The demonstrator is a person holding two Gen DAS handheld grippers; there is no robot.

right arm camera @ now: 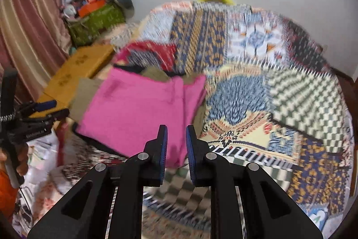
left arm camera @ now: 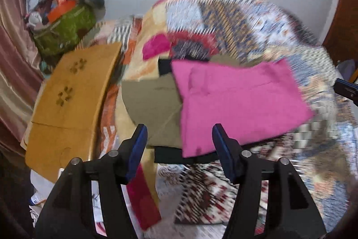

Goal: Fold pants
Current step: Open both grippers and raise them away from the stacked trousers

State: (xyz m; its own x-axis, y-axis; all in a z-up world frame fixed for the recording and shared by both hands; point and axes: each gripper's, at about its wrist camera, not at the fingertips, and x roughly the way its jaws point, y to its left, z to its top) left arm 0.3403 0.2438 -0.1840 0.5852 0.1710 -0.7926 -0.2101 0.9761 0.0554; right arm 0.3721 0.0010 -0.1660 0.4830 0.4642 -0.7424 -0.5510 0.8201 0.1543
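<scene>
Pink pants [left arm camera: 241, 102] are already folded into a flat rectangle, sitting just ahead of both claws on a small stack of other folded clothes. The left gripper [left arm camera: 180, 140] has its jaws spread wide with nothing between them, and the pants' near edge lies right past its right fingertip. The right gripper [right arm camera: 176, 138] is down to a narrow gap, not quite closed. No cloth is pinched in it, though the near corner of the pants shows through the gap just beyond the tips.

Under the pink piece there's an olive folded garment [left arm camera: 152, 104] poking out on the left, plus something black [left arm camera: 165, 155] at the bottom of the stack. All of it rests on a busy patchwork bedspread [right arm camera: 279, 109], pretty blurry in both views. Further left of the left claw is a flattened cardboard box [left arm camera: 67, 104], and past that a green bag [left arm camera: 64, 30] stuffed with stuff, against the wall by a pinkish curtain [right arm camera: 29, 21].
</scene>
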